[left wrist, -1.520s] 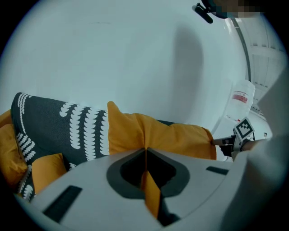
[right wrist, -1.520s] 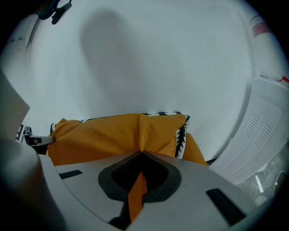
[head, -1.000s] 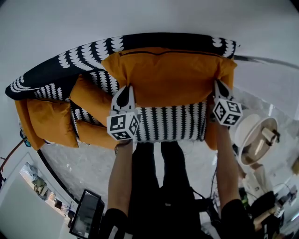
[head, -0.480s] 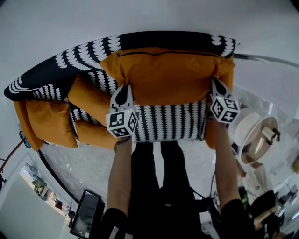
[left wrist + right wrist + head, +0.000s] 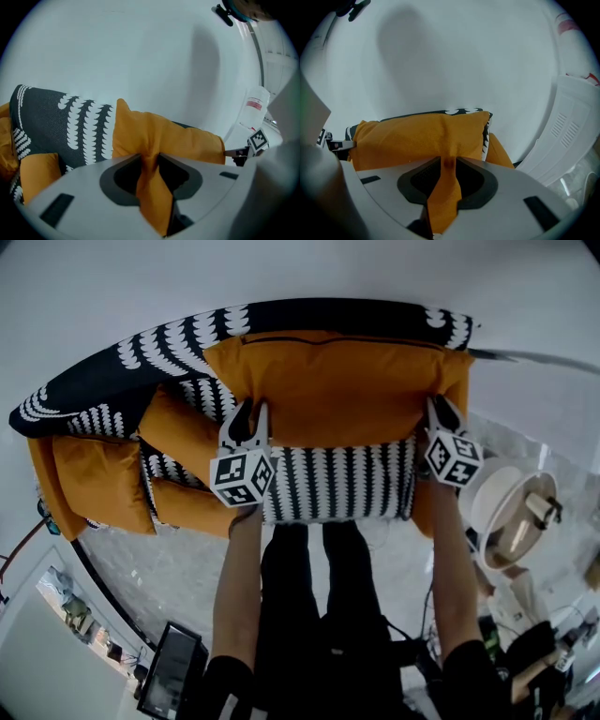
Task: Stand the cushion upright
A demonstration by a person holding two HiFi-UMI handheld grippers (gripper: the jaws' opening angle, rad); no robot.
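Note:
A large orange cushion (image 5: 328,395) stands on its long edge against the backrest of a black-and-white patterned sofa (image 5: 141,362). My left gripper (image 5: 251,413) is at the cushion's lower left corner and my right gripper (image 5: 441,409) at its lower right corner. Both have just been opening. In the left gripper view a fold of the cushion (image 5: 159,136) still lies between the parted jaws of the left gripper (image 5: 150,157). The right gripper view shows the same: a fold of cushion (image 5: 417,136) in the gap of the right gripper (image 5: 448,161).
Smaller orange cushions (image 5: 94,484) (image 5: 187,442) lie on the sofa's left part. The striped seat (image 5: 337,484) is below the grippers. A round white side table (image 5: 511,512) stands to the right, and a dark monitor (image 5: 169,681) sits on the floor at lower left.
Both grippers' jaws have parted; they were closed on the cushion's lower corners before. The cushion has settled slightly further back against the backrest. The hands have barely moved.

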